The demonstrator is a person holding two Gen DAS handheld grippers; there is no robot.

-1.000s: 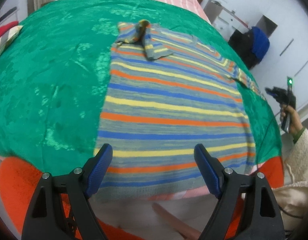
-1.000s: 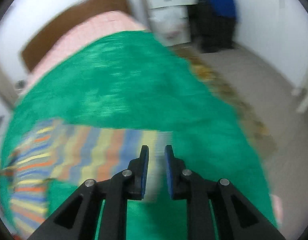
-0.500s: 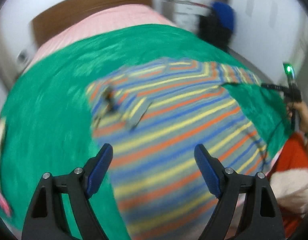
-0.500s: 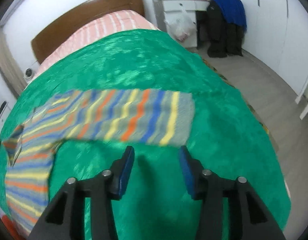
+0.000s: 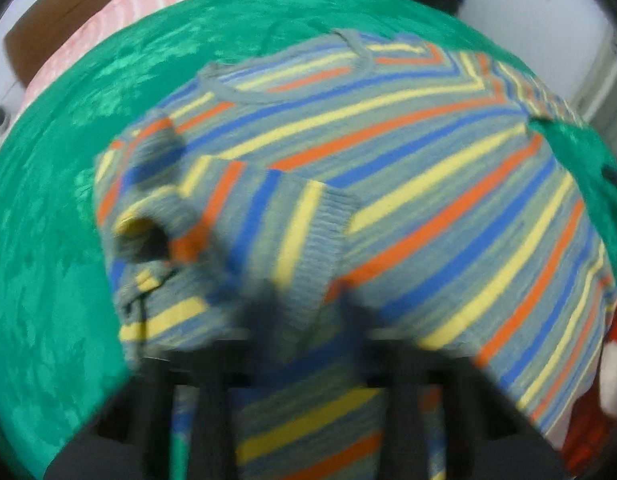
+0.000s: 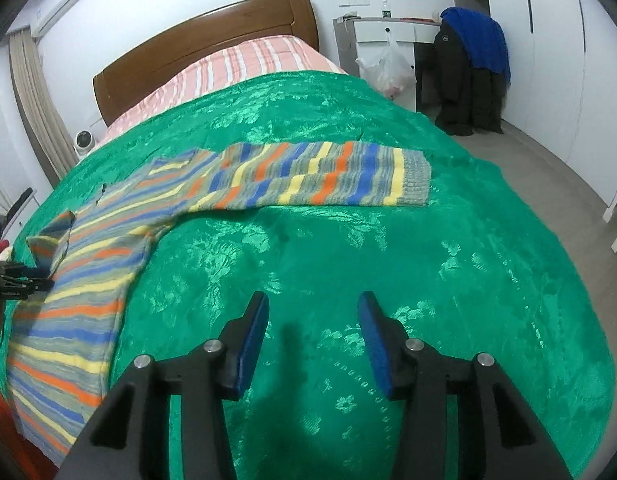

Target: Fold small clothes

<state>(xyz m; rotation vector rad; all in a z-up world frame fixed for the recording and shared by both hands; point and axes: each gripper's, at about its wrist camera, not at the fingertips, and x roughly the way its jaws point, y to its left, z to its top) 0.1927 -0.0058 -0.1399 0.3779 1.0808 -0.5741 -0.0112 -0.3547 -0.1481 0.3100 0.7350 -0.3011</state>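
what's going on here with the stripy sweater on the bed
A person with a gripper in each hand is folding a striped sweater spread on a green bedspread. The left gripper has closed at the cuff of one sleeve, which lies folded over the body; blur hides the exact grip. The right gripper is open over bare bedspread, short of the other sleeve, which lies stretched out flat.

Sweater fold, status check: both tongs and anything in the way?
Left tongs shut at folded sleeve cuff, blurred. Right tongs open, empty, over green bedspread. Other sleeve still spread out. Nothing in the way.
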